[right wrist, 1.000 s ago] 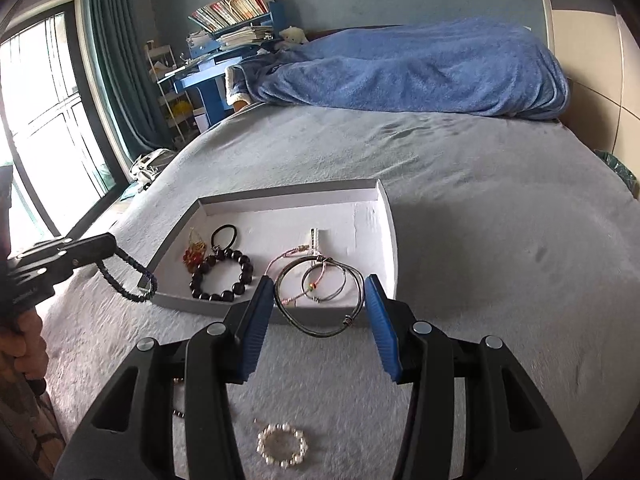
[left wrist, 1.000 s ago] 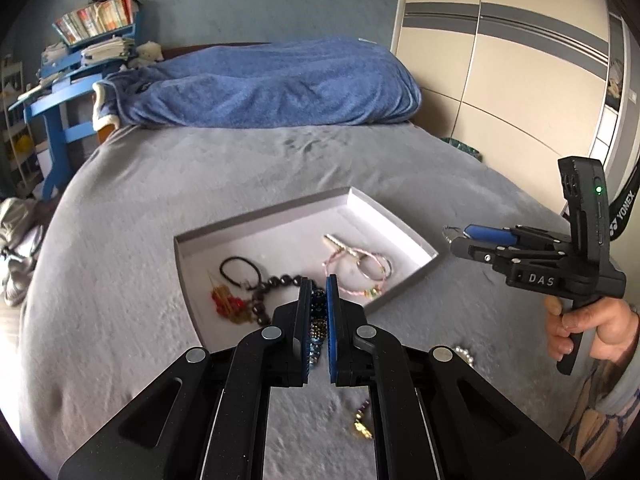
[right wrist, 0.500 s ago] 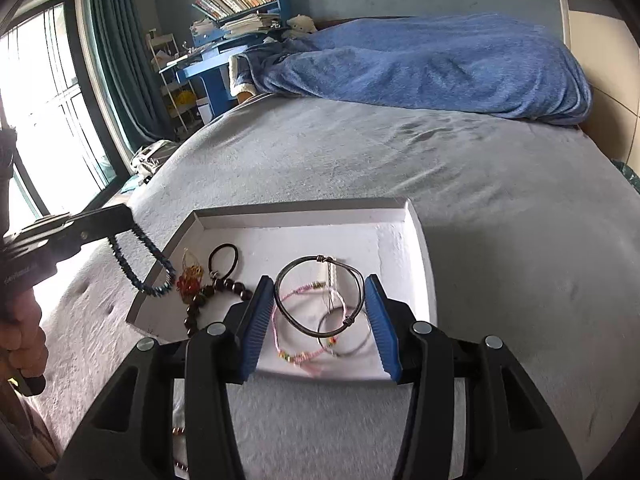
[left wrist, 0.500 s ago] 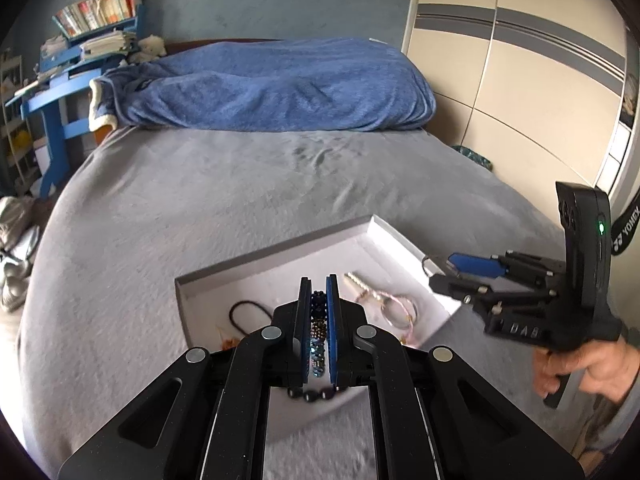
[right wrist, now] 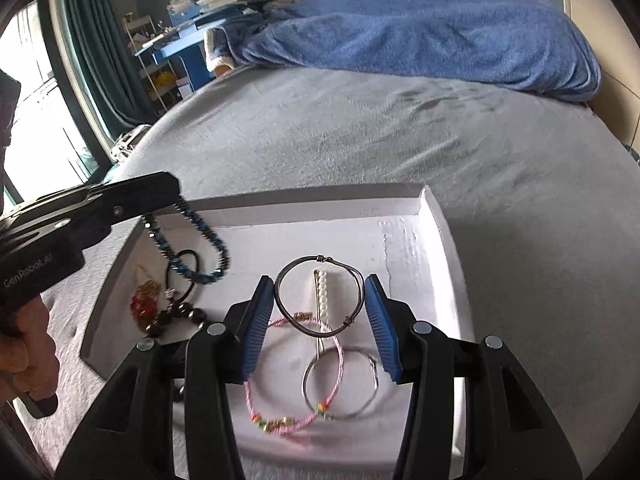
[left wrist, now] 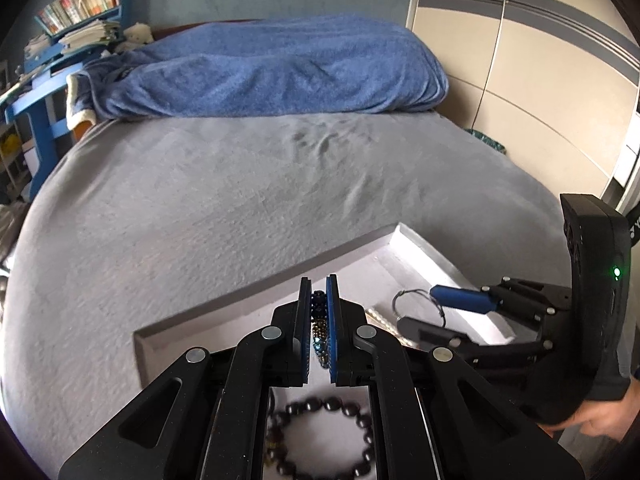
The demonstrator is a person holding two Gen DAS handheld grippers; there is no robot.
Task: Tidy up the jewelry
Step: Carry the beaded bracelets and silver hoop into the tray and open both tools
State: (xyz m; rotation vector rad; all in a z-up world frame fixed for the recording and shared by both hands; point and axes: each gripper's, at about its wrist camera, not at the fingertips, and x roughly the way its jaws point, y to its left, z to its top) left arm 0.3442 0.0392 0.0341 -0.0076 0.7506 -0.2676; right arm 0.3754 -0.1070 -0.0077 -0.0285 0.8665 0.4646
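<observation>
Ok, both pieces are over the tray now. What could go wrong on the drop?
1. The blue beaded bracelet hanging from the left gripper may land on the black hair tie and tangle.
2. The dark wire bangle, wedged between the right gripper's fingers, may drop onto the pearl clip and pink cord bracelet.

The tray (right wrist: 436,240) lies on the bed (right wrist: 400,140), lower centre of the right wrist view. In it, a beaded bracelet (right wrist: 176,318) lies left, a cord bracelet (right wrist: 296,420) centre, and a hair clip (right wrist: 321,300) behind it. A blanket (right wrist: 420,32) is heaped across the frame's top.
</observation>
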